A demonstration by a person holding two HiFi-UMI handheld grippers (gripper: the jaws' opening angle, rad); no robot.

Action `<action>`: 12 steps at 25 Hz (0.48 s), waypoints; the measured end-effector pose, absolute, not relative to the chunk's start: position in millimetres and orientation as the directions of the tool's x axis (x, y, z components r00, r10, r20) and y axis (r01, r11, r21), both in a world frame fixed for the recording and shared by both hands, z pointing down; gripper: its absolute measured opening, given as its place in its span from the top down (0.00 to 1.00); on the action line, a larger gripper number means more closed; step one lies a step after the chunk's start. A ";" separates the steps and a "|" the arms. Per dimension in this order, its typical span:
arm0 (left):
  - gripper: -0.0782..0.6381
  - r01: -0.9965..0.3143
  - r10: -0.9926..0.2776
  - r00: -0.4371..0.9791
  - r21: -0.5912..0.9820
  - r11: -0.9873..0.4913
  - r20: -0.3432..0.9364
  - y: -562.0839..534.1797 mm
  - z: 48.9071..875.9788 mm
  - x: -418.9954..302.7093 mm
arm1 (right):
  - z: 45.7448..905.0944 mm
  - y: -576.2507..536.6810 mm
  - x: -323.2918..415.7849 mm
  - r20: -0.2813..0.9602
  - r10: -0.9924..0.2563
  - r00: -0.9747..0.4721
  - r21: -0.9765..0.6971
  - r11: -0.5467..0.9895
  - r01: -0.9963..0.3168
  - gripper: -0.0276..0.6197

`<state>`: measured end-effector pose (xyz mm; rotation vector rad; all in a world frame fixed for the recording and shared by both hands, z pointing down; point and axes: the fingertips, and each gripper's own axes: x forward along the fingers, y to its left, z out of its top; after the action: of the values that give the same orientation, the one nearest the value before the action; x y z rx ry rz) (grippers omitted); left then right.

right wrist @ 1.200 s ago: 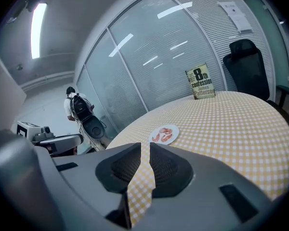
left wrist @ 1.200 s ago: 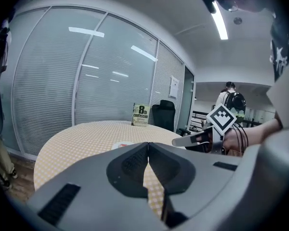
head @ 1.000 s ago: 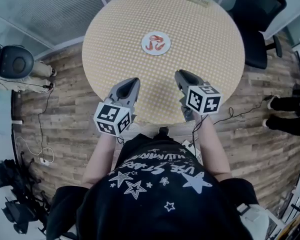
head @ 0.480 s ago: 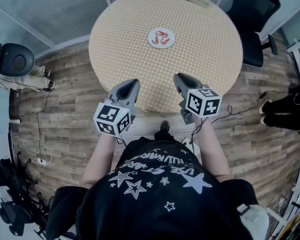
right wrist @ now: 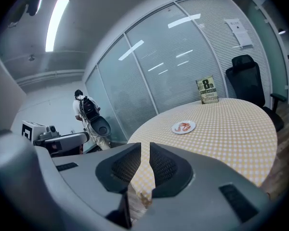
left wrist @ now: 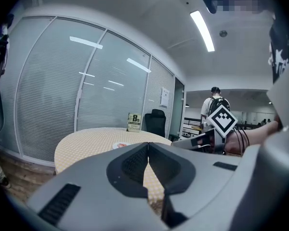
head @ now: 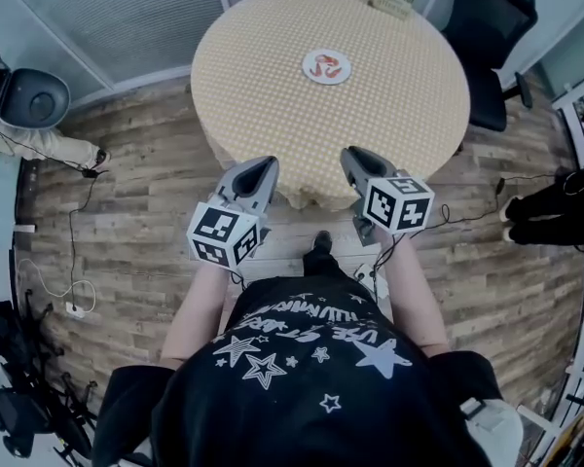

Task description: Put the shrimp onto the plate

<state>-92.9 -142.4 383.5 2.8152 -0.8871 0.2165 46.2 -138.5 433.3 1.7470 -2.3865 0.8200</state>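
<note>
One plate [head: 309, 67], one table [head: 389, 115], two grippers.
Shrimp [head: 326, 65] on plate; left gripper [head: 266, 164] closed empty, right gripper [head: 350, 155] narrowly apart.

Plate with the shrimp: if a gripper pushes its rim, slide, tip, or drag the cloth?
The plate looks small, shallow and flat, so it probably slides rather than tips. The checked tablecloth under it may bunch. The shrimp seem to lie loose on it and could shift if jolted.
</note>
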 end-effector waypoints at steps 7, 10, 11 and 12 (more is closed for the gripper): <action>0.88 -0.533 -0.511 0.843 0.137 -0.835 0.168 -102.3 376.5 -114.6 | 423.5 -85.6 24.9 0.330 -0.893 -0.306 -0.363 0.179 -0.914 0.86; 0.88 -0.506 -0.486 0.860 0.141 -0.851 0.154 -83.5 374.0 -118.8 | 421.9 -55.6 27.5 0.333 -0.906 -0.261 -0.352 0.137 -0.926 0.86; 0.88 -0.498 -0.478 0.865 0.145 -0.855 0.153 -77.3 374.5 -119.6 | 421.5 -44.6 30.0 0.337 -0.909 -0.244 -0.349 0.120 -0.929 0.86; 0.88 -0.493 -0.473 0.868 0.149 -0.857 0.152 -72.0 375.4 -120.3 | 421.2 -34.6 32.9 0.342 -0.912 -0.228 -0.346 0.103 -0.933 0.86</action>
<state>-120.3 -72.0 375.4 2.8571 -0.7457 0.1636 32.9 -34.6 421.2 1.9255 -2.3022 0.7758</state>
